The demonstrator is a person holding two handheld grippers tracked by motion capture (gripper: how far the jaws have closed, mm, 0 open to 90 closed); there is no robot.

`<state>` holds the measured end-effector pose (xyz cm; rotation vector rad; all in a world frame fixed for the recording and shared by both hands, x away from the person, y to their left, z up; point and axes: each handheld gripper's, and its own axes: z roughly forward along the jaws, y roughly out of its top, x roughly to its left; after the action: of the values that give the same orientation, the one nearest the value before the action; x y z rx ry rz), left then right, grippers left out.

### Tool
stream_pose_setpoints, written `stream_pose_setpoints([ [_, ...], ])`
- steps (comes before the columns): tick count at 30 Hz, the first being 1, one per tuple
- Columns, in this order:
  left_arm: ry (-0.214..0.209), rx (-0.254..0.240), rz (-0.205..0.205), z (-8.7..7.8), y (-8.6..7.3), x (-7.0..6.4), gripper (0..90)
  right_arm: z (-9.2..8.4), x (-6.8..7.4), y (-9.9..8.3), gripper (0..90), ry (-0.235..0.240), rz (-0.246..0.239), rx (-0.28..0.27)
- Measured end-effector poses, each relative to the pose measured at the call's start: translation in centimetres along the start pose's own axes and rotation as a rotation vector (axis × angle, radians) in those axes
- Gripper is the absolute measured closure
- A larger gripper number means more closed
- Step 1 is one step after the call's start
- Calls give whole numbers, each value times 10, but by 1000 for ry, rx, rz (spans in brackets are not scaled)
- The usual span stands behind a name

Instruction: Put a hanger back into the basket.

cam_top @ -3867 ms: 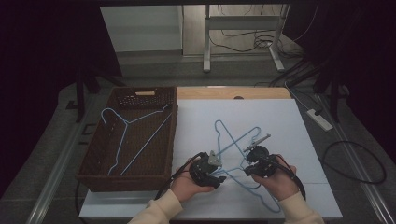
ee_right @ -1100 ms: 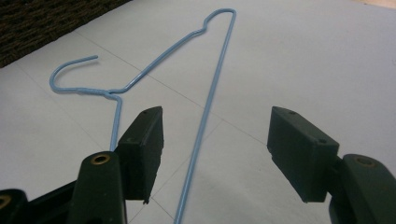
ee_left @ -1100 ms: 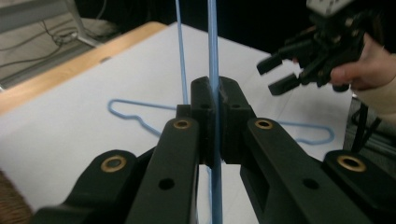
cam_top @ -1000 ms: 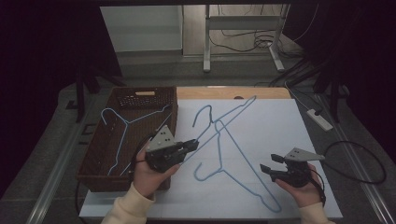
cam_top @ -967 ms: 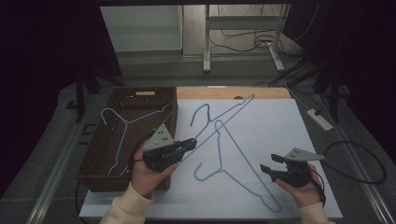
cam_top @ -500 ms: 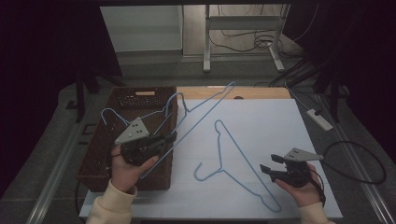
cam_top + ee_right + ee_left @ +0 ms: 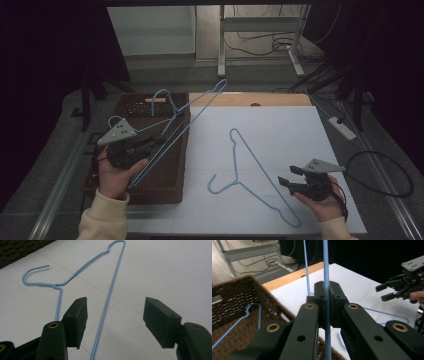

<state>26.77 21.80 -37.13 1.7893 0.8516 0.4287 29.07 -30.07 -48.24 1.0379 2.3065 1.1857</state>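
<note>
My left gripper (image 7: 162, 139) is shut on a light blue wire hanger (image 7: 200, 111) and holds it slanted above the brown wicker basket (image 7: 165, 187). In the left gripper view the jaws (image 7: 326, 290) pinch one thin wire of that hanger (image 7: 326, 260). A second blue hanger (image 7: 114, 119) lies inside the basket, partly hidden by the hand. A third blue hanger (image 7: 236, 181) lies flat on the white table top. My right gripper (image 7: 286, 183) stands open just right of it, and in the right gripper view its long wire (image 7: 116, 270) runs on the table between the spread jaws (image 7: 115, 320), untouched.
The basket (image 7: 234, 292) sits at the table's left edge. The white table top (image 7: 280, 130) ends in a wooden strip (image 7: 250, 99) at the back. A power strip (image 7: 342, 127) and cables lie on the floor to the right.
My left gripper has carried its hanger leftward, from the white table top to above the basket. The right gripper and the hanger on the table have stayed put.
</note>
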Motion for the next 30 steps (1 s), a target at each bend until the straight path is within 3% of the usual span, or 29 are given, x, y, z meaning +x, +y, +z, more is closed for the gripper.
stream_pose_setpoints([
  [8, 54, 15, -35, -8, -7, 20, 864, 1, 0, -1, 364, 0, -2, 6],
  [25, 117, 43, -113, -19, -24, 55, 864, 2, 0, -1, 365, -11, -13, 17],
  [30, 133, 75, -142, -20, -32, 66, 864, 2, 1, -1, 364, -16, -13, 16],
])
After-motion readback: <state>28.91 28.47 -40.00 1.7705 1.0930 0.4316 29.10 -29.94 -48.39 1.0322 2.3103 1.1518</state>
